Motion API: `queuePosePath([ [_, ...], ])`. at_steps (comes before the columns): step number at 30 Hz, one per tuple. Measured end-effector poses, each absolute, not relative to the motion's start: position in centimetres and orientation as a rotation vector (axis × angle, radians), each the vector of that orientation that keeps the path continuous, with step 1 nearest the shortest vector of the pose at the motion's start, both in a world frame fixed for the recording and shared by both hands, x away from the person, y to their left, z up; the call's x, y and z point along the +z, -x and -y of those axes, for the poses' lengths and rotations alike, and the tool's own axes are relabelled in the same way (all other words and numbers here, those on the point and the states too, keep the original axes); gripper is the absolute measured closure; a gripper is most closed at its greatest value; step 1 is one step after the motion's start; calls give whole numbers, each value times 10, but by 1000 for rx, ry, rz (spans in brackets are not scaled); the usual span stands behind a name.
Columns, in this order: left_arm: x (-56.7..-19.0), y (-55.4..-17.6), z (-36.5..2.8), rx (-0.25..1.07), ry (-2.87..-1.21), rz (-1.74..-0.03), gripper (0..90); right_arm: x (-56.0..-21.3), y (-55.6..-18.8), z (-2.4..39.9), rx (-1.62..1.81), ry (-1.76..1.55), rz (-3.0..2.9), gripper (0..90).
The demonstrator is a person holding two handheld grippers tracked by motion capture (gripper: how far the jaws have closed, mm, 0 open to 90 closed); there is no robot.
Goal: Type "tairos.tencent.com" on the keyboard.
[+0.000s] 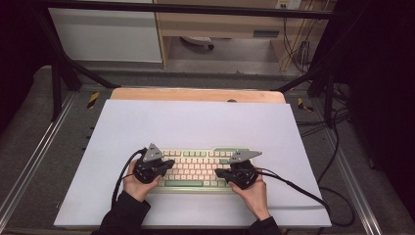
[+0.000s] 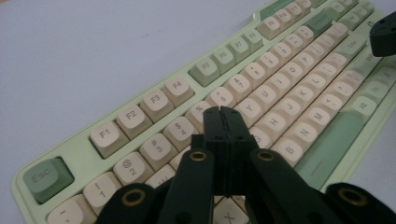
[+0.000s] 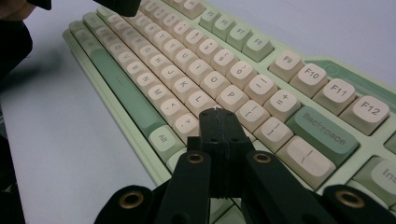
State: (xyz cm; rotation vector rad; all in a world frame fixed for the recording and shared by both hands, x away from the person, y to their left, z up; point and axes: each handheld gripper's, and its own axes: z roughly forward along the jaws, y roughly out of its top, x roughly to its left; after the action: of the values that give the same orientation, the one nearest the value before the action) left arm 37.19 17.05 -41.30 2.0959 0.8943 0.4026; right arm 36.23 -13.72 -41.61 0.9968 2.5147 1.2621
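Observation:
A pale green keyboard (image 1: 203, 167) with cream and green keys lies on the white mat near the front. My left gripper (image 1: 170, 164) is over its left half, jaws shut with nothing between them. In the left gripper view the closed tips (image 2: 223, 112) hover above the number and letter keys of the keyboard (image 2: 140, 116). My right gripper (image 1: 219, 173) is over the right half, also shut and empty. In the right gripper view its tips (image 3: 215, 113) sit just above the keys near L and P on the keyboard (image 3: 308, 79).
The white mat (image 1: 195, 122) covers a wooden table (image 1: 195, 94). Black cables (image 1: 293, 188) trail from both grippers across the mat. Metal frame rails (image 1: 29, 161) run along both sides, and shelving stands behind the table.

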Motion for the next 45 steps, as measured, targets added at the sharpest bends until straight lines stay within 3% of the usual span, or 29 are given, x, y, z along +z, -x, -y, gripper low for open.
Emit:
queuePosePath([
  [45, -423, -375, -178, 397, -2108, -930, 898, -415, -362, 138, 1269, -987, -2512, 900],
])
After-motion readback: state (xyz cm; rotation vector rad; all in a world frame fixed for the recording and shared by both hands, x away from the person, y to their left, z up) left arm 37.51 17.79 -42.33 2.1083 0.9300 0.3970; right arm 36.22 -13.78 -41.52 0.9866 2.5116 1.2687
